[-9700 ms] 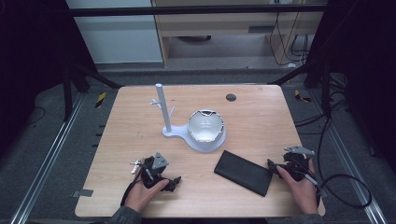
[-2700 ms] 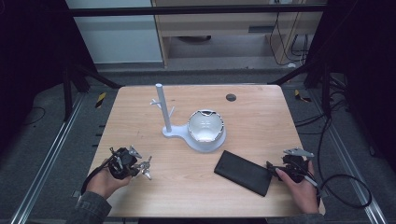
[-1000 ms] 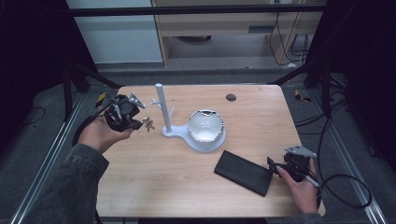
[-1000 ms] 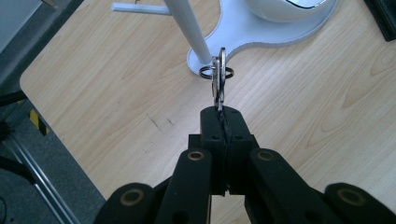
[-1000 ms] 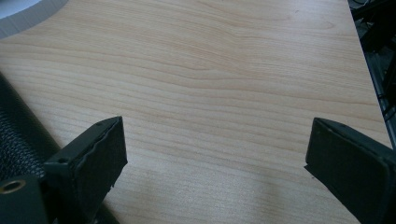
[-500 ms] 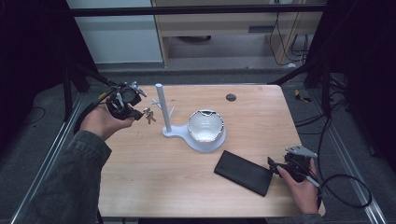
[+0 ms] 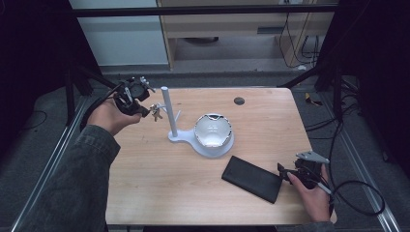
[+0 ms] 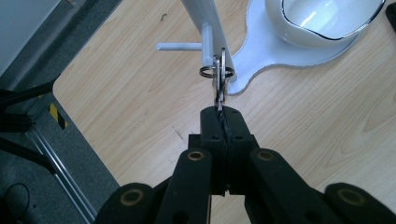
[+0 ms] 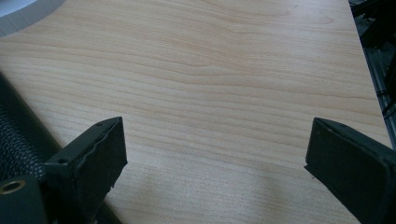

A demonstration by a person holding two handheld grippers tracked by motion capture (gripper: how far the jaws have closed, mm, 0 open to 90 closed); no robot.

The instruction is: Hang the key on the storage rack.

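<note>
Holding keys (image 7: 155,111) up beside the stand's post (image 7: 168,112) in the high view, left gripper (image 7: 143,107) clamped; right gripper (image 7: 284,172) rests near the wallet (image 7: 252,178). Left gripper view: ring (image 8: 216,72) sits just at a peg (image 8: 207,45), pinch is only on a key tip, could twist or slip, missing it. Right gripper view: jaws wide, empty.

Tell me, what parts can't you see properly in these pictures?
- Keys: left gripper view, edge-on, so their count stays unclear; high view, too small.
- Black case: right gripper view, cut off by the left edge.
- White bowl: left gripper view, top cut off.
</note>
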